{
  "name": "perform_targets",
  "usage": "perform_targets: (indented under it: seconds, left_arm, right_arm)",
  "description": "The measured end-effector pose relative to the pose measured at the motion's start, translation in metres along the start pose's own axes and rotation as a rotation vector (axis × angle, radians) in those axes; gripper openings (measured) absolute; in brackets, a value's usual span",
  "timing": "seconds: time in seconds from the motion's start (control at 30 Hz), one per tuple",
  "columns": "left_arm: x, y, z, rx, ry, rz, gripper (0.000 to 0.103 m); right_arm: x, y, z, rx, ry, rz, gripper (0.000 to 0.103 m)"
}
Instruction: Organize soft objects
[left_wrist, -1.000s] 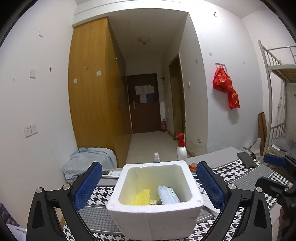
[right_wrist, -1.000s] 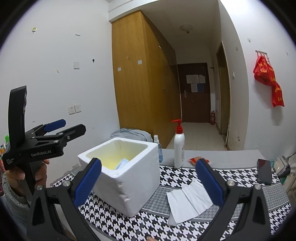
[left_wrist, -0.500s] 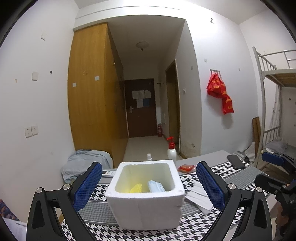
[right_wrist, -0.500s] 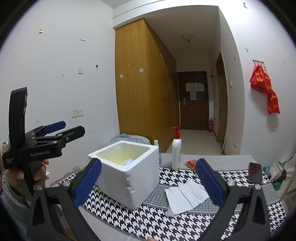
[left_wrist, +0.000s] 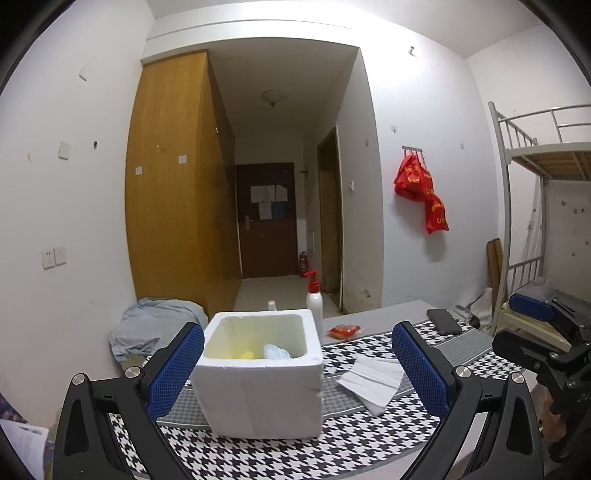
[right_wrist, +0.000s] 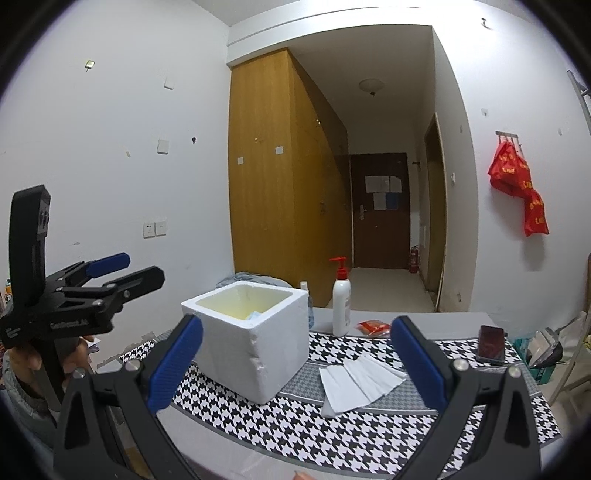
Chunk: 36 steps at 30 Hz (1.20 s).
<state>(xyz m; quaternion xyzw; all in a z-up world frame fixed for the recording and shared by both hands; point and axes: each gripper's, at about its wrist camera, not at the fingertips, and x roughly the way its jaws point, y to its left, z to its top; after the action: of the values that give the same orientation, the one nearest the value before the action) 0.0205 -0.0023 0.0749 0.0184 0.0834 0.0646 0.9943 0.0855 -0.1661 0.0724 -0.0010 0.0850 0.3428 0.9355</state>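
the white foam box (left_wrist: 258, 373) stands open-topped toward the left end of the desk (left_wrist: 376, 317), on a black-and-white houndstooth cloth (left_wrist: 332, 443) with grey bands. inside it, low against the near wall, lie a yellow soft item (left_wrist: 246, 355) and a pale blue soft item (left_wrist: 277, 351); from the right wrist view only a sliver of the blue one (right_wrist: 255, 315) shows over the rim. the box's near right corner looks chipped (right_wrist: 258, 360).

just to the right of the box, flat on the cloth, lie white folded tissues (left_wrist: 371, 380), fanned and overlapping, apart from the box. behind the box near the desk's far edge stand a white pump bottle with a red head (left_wrist: 314, 295) and a small clear bottle (left_wrist: 272, 305), partly hidden by the box. a red packet (left_wrist: 343, 330) lies on the bare grey strip at the far edge, and a dark phone (left_wrist: 443, 321) rests toward the far right corner.

the left claw (left_wrist: 297, 373) is held above the near edge of the desk, its blue-padded jaws spread wide with the box framed between them, gripping nothing. the right claw (right_wrist: 295, 365) is likewise wide open and empty, over the near edge, with the box and tissues seen between its jaws. a hand (right_wrist: 26, 363) holds the left tool's handle at the left.

a grey cloth heap (left_wrist: 155, 328) lies past the desk's left end, by a wooden wardrobe (left_wrist: 173, 184).
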Motion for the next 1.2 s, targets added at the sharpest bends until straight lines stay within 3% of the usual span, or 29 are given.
perform_targets:
  seconds: [0.47,0.57,1.2]
  left_arm:
    - [0.003,-0.014,-0.034,-0.031,-0.021,-0.013,0.102]
    - [0.005,-0.016,-0.043,-0.041,-0.001,0.013,0.102]
    - [0.035,-0.029,-0.077,-0.095,0.093,-0.07,0.102]
  right_arm:
    - [-0.008,-0.006,-0.021,0.004,-0.005,-0.027,0.103]
    - [-0.009,-0.007,-0.025,0.006,-0.004,-0.038,0.103]
    - [0.003,-0.015,-0.05,0.014,0.048,-0.081,0.103]
